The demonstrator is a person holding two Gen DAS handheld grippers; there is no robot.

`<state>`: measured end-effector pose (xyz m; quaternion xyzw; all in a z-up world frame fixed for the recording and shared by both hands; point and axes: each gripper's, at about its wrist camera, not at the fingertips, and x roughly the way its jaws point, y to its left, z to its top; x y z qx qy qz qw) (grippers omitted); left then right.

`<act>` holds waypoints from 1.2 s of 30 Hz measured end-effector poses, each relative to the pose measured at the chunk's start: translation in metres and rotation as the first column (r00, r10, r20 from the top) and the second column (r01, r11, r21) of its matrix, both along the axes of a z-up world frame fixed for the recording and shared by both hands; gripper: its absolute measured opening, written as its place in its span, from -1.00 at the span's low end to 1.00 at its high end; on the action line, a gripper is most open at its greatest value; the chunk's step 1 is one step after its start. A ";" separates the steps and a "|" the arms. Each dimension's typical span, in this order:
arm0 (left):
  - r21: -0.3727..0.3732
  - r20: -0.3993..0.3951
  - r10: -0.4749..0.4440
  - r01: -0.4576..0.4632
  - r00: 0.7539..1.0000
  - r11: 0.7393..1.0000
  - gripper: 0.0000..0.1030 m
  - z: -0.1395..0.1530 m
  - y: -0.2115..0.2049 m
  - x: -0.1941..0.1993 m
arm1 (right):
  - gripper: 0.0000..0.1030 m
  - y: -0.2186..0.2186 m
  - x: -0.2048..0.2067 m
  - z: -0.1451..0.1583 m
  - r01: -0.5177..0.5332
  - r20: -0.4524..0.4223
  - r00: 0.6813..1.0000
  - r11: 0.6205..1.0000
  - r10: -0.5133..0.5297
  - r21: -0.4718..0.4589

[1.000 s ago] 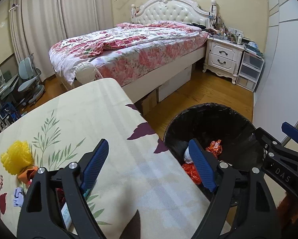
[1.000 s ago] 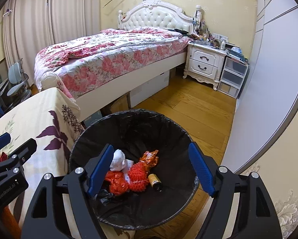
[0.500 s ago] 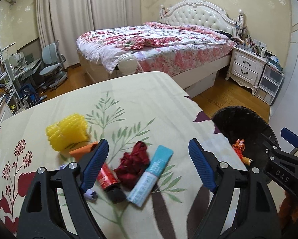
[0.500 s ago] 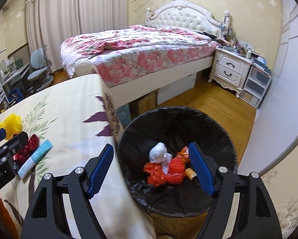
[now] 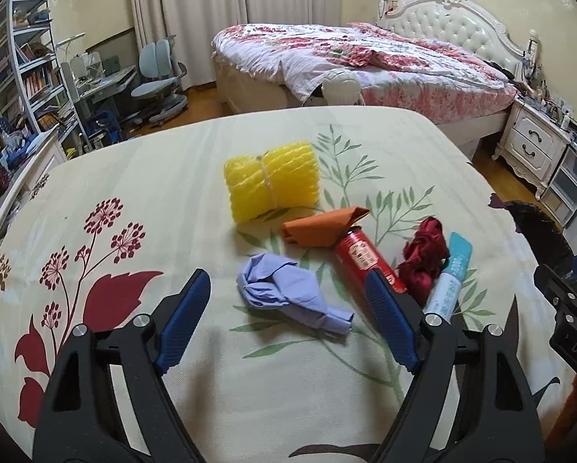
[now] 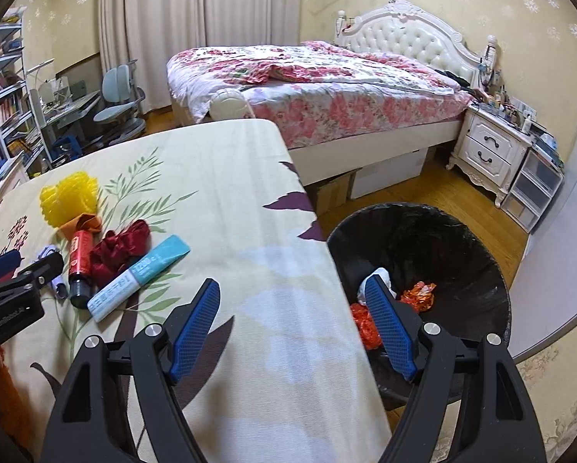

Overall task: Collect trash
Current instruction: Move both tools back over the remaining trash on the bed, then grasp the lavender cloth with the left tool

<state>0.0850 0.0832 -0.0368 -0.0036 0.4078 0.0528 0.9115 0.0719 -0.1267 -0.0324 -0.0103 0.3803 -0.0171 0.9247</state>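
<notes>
Trash lies on the floral tablecloth [image 5: 134,193]: a yellow foam net [image 5: 273,181], an orange paper wrap [image 5: 323,225], a red can [image 5: 365,260], a dark red crumpled wrapper [image 5: 423,258], a teal-and-white tube [image 5: 452,277] and a crumpled lilac glove [image 5: 284,289]. My left gripper [image 5: 288,320] is open and empty, just in front of the glove. My right gripper [image 6: 294,328] is open and empty over the table's right edge, beside the black-lined bin [image 6: 442,239], which holds orange and white trash [image 6: 417,295]. The can [image 6: 81,262] and tube [image 6: 138,276] also show in the right wrist view.
A bed [image 5: 365,61] stands behind the table, a white nightstand [image 6: 489,150] and plastic drawers [image 6: 535,189] to its right. A desk, chairs [image 5: 157,69] and bookshelves [image 5: 30,73] fill the far left. The bin's rim [image 5: 539,231] sits off the table's right edge.
Both grippers have swung left, away from the bin and over the table. The left one now faces the trash pile; the right one has moved from above the bin to the table edge.
</notes>
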 end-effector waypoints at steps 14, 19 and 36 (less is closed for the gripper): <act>-0.056 -0.077 0.037 -0.042 0.996 0.998 0.56 -0.015 0.035 -0.010 | 0.46 0.014 -0.002 -0.004 -0.044 -0.016 0.999 0.999 0.044 0.014; -0.057 -0.084 0.011 -0.016 0.996 0.998 0.36 -0.018 0.031 -0.004 | 0.46 0.019 -0.003 -0.004 -0.056 -0.023 0.998 0.998 0.057 0.024; -0.039 -0.043 -0.052 0.050 0.998 0.998 -0.29 -0.015 0.037 -0.020 | 0.46 0.059 0.008 -0.005 -0.137 -0.057 0.988 0.988 0.141 0.072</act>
